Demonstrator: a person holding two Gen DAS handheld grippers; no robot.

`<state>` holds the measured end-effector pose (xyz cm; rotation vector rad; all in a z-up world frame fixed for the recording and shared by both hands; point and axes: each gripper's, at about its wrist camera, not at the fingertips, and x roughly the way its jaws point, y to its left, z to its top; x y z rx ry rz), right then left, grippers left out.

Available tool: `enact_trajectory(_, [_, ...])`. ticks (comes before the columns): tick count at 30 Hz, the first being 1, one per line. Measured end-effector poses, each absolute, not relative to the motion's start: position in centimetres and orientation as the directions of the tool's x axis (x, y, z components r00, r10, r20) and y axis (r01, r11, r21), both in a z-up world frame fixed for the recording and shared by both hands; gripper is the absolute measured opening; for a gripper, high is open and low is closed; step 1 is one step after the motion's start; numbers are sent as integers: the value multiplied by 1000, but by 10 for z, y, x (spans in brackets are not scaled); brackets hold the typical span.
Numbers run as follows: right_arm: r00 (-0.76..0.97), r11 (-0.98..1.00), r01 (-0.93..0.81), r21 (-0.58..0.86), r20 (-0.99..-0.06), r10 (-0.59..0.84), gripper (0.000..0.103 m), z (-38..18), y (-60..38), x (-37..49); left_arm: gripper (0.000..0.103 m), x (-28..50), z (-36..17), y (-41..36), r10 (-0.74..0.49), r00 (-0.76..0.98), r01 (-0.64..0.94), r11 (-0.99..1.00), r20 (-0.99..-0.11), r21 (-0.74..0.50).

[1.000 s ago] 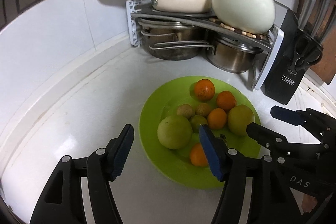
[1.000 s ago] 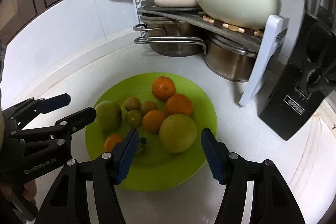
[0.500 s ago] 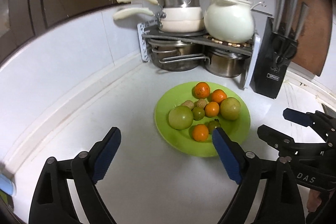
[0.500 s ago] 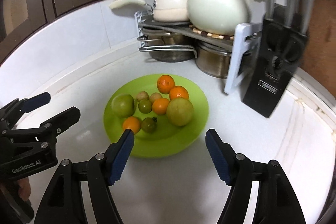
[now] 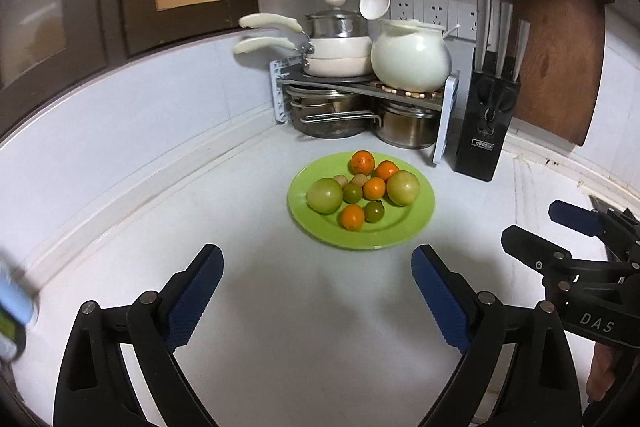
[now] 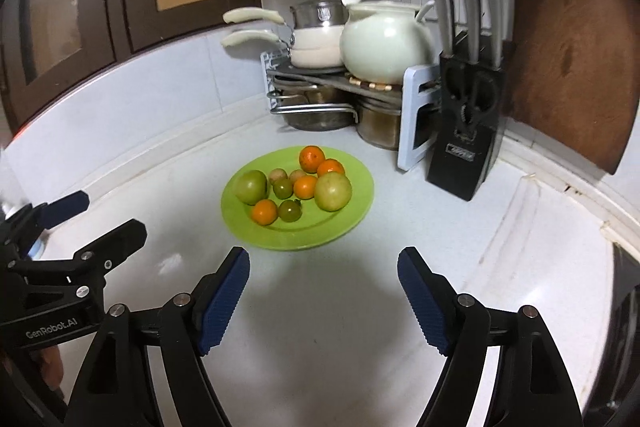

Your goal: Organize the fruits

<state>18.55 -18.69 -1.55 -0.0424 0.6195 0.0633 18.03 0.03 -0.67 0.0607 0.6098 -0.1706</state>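
A lime green plate (image 5: 416,227) (image 6: 356,219) sits on the white counter and carries several fruits: two big green ones (image 5: 325,195) (image 6: 333,191), several oranges (image 5: 352,217) (image 6: 264,211) and smaller green and brown ones. My left gripper (image 5: 316,259) hangs well short of the plate, its jaws opening wide with only bare counter between them. My right gripper (image 6: 323,261) is likewise back from the plate, jaws opening, nothing between them. Each gripper shows at the edge of the other's view.
A rack (image 5: 360,87) with white pans, steel pots and a white pot (image 5: 410,57) fills the corner behind the plate. A black knife block (image 5: 488,127) stands to its right, a wooden board (image 5: 556,59) leans on the wall. A ladle (image 5: 374,1) hangs above.
Both grippers have drawn back and up from the plate, which now looks smaller and farther. Both jaws have widened. The fruits lie as before.
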Motion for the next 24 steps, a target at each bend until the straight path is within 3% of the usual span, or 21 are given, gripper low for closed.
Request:
enact_trajectory(7, [827, 993, -113, -28, -557, 78, 83, -5, -198, 137, 103, 125, 3, -8, -113, 830, 128, 992, -546, -10])
enact_trajectory(24, [844, 986, -160, -47, -524, 112, 85, 8, -221, 50, 103, 40, 22, -29, -53, 853, 62, 998, -519, 0])
